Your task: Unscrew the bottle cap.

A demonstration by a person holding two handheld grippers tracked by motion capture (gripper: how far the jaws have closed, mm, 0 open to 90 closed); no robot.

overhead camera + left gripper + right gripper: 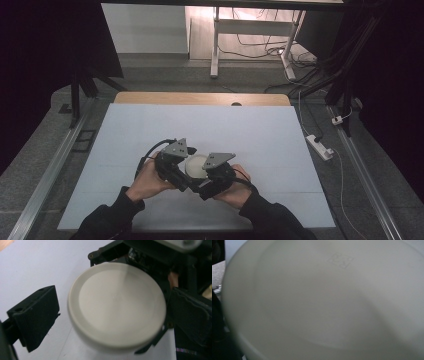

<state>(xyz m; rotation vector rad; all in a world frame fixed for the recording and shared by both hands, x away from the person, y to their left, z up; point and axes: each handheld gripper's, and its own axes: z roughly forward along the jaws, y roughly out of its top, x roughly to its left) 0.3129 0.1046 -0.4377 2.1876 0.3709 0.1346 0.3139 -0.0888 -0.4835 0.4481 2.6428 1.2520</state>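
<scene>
On that pale surface (150,130) you've got the white round lid (196,165) sitting right between your two tools, left tool (176,165) spread wide beside it, and can't tell if the right tool (216,176) is actually gripping it.

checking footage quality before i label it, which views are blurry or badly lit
High view: sharp, but dark at both sides; bright light falls only on the far floor, and the white table is evenly lit. Left gripper view: the round white dish is soft, its lower edge smeared, and the left gripper jaws are clearer. Right gripper view: the dish is too close, hazy, low in contrast.
</scene>
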